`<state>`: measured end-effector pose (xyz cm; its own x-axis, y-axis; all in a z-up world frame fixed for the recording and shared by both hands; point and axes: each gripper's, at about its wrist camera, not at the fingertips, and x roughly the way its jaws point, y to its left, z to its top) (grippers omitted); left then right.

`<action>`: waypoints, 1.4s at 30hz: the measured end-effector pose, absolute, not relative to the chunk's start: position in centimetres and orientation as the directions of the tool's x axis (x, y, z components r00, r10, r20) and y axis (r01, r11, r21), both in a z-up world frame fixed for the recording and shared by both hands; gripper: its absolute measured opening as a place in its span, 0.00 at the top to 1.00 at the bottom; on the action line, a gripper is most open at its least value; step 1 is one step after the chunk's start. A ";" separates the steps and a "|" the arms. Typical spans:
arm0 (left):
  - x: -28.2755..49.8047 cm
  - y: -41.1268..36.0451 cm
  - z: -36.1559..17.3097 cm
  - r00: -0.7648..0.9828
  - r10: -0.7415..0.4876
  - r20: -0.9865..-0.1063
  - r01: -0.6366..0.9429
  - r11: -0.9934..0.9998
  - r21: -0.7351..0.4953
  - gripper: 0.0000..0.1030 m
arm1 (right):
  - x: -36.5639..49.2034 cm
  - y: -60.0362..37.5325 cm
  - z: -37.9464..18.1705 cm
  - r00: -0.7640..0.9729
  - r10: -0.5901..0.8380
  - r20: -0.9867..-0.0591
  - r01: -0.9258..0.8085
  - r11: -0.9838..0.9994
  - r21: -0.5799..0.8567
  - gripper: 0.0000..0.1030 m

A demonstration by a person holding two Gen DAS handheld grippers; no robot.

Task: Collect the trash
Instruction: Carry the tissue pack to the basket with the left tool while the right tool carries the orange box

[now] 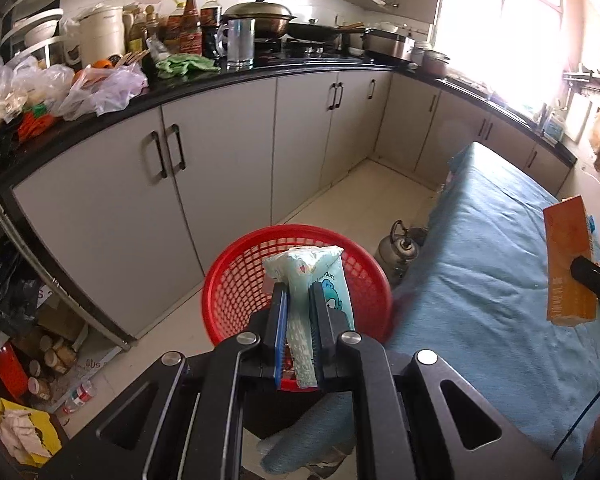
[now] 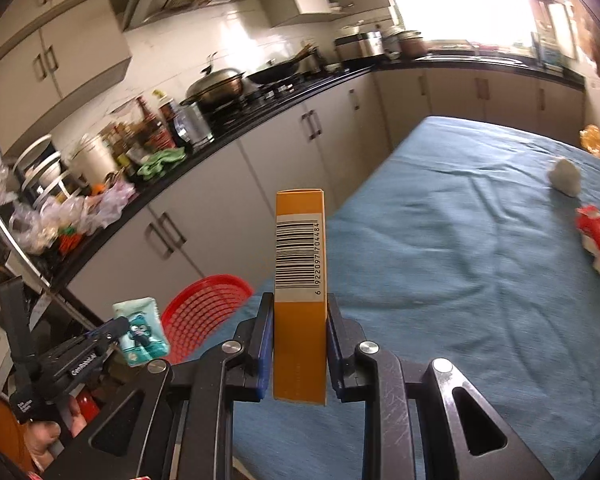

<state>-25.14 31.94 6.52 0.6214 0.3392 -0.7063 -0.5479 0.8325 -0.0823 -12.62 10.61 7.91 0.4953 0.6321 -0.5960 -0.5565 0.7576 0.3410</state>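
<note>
My left gripper is shut on a pale green tissue packet with a cartoon print and holds it above the red mesh basket on the floor. The packet and basket also show in the right wrist view, at lower left. My right gripper is shut on an upright orange carton with a barcode, above the near edge of the blue-clothed table. The carton shows at the right of the left wrist view.
A crumpled white wad, a red-and-white toy and an orange item lie on the table's right side. Grey cabinets under a cluttered black counter run along the left. A metal kettle stands on the floor beside the basket.
</note>
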 end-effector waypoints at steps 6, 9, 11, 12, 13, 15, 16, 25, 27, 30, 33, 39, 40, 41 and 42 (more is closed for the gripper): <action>-25.1 33.7 5.4 0.604 0.331 -0.725 -0.564 0.820 -0.096 0.90 | -13.2 14.7 7.6 0.450 0.650 -0.613 -0.610 0.725 0.321 0.76; -25.0 34.3 4.9 0.599 0.323 -0.732 -0.566 0.818 -0.102 0.90 | -13.2 16.1 7.4 0.433 0.654 -0.620 -0.625 0.714 0.317 0.76; -24.8 34.5 4.5 0.595 0.321 -0.737 -0.568 0.816 -0.103 0.90 | -13.3 17.0 7.2 0.421 0.657 -0.626 -0.636 0.706 0.313 0.76; -24.7 34.7 4.4 0.593 0.319 -0.740 -0.569 0.815 -0.105 0.90 | -13.3 17.5 7.1 0.415 0.657 -0.629 -0.641 0.702 0.311 0.76; -24.6 34.8 4.2 0.592 0.317 -0.741 -0.570 0.815 -0.107 0.90 | -13.2 17.9 7.0 0.410 0.658 -0.632 -0.645 0.699 0.309 0.76; -24.4 35.1 3.9 0.589 0.312 -0.746 -0.572 0.813 -0.112 0.90 | -13.2 18.7 6.8 0.401 0.657 -0.638 -0.651 0.694 0.306 0.76; -24.3 35.3 3.8 0.588 0.309 -0.748 -0.572 0.812 -0.114 0.90 | -13.2 19.1 6.7 0.397 0.657 -0.641 -0.654 0.692 0.304 0.76; -23.4 36.8 2.8 0.571 0.304 -0.762 -0.583 0.804 -0.116 0.90 | -12.2 22.2 5.7 0.353 0.656 -0.667 -0.680 0.670 0.299 0.76; -23.3 37.3 2.5 0.567 0.305 -0.766 -0.588 0.801 -0.116 0.90 | -11.8 23.0 5.5 0.340 0.658 -0.672 -0.686 0.662 0.301 0.76; -23.1 37.6 2.1 0.562 0.302 -0.770 -0.592 0.797 -0.119 0.90 | -11.1 24.6 4.7 0.309 0.661 -0.684 -0.694 0.649 0.314 0.76; -22.9 37.9 1.7 0.557 0.292 -0.777 -0.594 0.794 -0.128 0.90 | -10.2 26.4 3.8 0.276 0.659 -0.700 -0.692 0.642 0.331 0.76; -22.3 38.2 1.0 0.561 0.255 -0.788 -0.578 0.801 -0.153 0.89 | -8.6 28.9 1.6 0.233 0.643 -0.730 -0.680 0.644 0.350 0.76; -22.2 38.3 0.9 0.563 0.250 -0.788 -0.577 0.802 -0.158 0.89 | -8.5 29.1 1.3 0.227 0.641 -0.733 -0.679 0.644 0.353 0.76; -22.2 38.4 0.9 0.566 0.249 -0.786 -0.578 0.800 -0.163 0.89 | -8.4 29.3 1.1 0.224 0.640 -0.735 -0.679 0.643 0.354 0.76; -22.3 38.5 0.9 0.570 0.250 -0.783 -0.579 0.798 -0.167 0.87 | -8.4 29.5 1.0 0.220 0.642 -0.734 -0.681 0.640 0.356 0.75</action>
<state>-22.26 38.46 0.92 0.5698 0.2497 -0.7829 -0.5792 0.7979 -0.1670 -8.40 29.52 0.97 0.2201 0.6423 -0.7342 -0.6809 0.6401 0.3559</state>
